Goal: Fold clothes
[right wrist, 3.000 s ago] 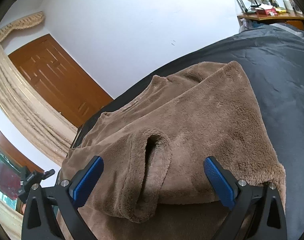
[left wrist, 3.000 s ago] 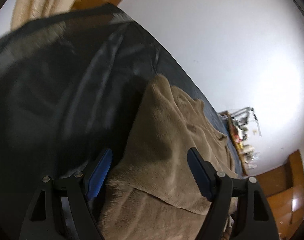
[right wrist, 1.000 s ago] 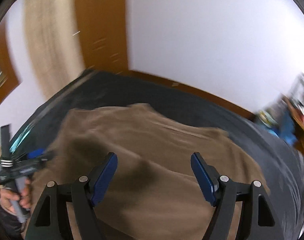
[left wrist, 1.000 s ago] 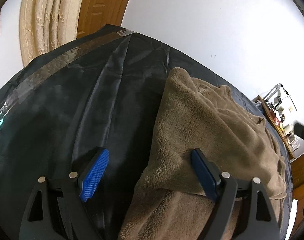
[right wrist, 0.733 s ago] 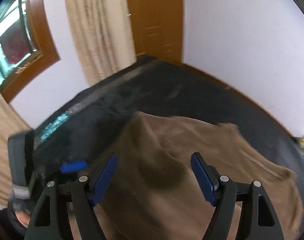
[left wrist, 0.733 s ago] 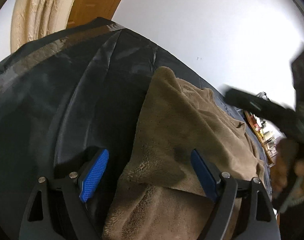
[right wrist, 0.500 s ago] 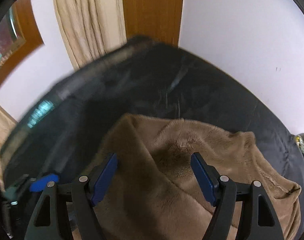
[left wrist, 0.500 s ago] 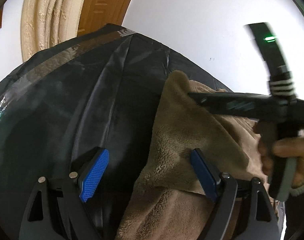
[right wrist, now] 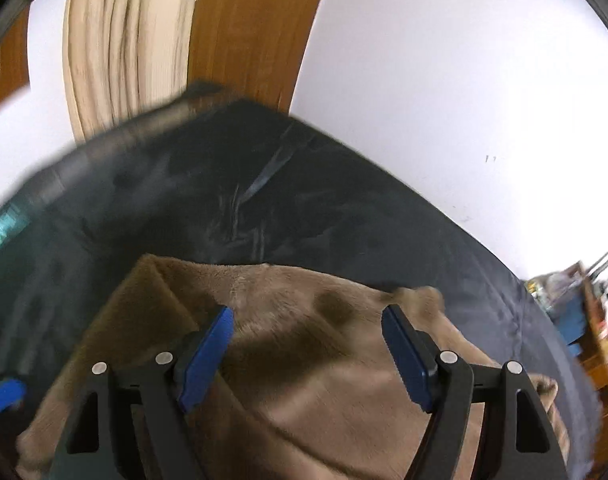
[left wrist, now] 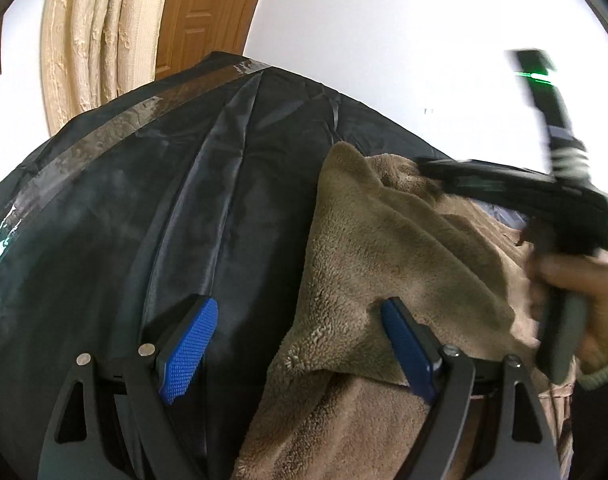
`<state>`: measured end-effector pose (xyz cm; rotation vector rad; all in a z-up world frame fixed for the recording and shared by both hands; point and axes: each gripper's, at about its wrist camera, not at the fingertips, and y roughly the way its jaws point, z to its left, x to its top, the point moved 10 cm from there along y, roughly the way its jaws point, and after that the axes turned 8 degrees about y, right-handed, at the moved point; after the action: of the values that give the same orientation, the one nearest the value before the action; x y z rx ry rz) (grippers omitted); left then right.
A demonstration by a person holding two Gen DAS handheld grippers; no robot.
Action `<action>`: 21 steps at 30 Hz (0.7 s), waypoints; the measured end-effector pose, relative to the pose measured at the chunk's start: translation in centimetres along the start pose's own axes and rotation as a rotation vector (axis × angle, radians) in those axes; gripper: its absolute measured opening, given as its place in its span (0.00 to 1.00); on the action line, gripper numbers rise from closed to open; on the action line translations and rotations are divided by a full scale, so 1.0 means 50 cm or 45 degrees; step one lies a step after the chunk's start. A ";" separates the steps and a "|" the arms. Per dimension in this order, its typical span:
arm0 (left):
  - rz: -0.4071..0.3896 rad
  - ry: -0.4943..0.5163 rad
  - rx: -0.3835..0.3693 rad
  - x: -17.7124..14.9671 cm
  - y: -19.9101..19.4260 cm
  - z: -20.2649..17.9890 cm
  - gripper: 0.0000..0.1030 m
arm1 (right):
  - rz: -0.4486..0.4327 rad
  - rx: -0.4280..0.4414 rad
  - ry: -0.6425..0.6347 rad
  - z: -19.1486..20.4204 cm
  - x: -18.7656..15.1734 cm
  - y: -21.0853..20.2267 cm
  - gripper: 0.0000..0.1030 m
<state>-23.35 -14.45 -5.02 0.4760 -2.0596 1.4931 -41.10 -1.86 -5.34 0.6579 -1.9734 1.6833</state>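
A brown fleece garment (left wrist: 383, 248) lies partly folded on a black sheet (left wrist: 164, 200). In the left wrist view my left gripper (left wrist: 296, 344) stands open over the garment's left edge, one pad above the sheet, the other above the fleece, gripping nothing. The right gripper's black body (left wrist: 503, 188) shows at the right, held by a hand (left wrist: 571, 280), its tips over the garment's far part. In the right wrist view my right gripper (right wrist: 307, 344) is open just above the brown fleece garment (right wrist: 304, 380), with only flat fleece below the jaws.
A wooden door (left wrist: 200, 16) and a cream curtain (left wrist: 88, 40) stand beyond the far corner of the black sheet (right wrist: 224, 200). A white wall (left wrist: 383, 40) runs behind. A cluttered shelf (right wrist: 599, 304) is at the far right. A blue pad of the left gripper (right wrist: 0, 396) shows at the lower left.
The right gripper swung in from the right and came down over the garment's far part, entering the left wrist view with its hand. The left gripper stayed put, open.
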 end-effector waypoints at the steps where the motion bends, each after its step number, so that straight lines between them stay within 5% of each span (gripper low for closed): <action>1: 0.000 -0.003 -0.003 0.000 -0.001 0.000 0.84 | -0.030 0.035 0.041 -0.019 -0.002 -0.027 0.75; 6: -0.005 -0.013 -0.016 -0.001 -0.006 -0.003 0.84 | -0.025 0.132 0.159 -0.078 -0.063 -0.114 0.75; 11: -0.008 -0.012 -0.022 -0.002 -0.007 -0.004 0.84 | 0.019 0.182 0.257 -0.110 -0.197 -0.187 0.75; 21: 0.026 -0.021 -0.060 0.009 -0.019 0.001 0.84 | 0.040 0.017 0.532 -0.293 -0.427 -0.237 0.75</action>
<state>-23.16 -14.79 -4.03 0.4518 -2.1130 1.4537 -16.49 12.32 -7.46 0.2501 -1.6823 1.6902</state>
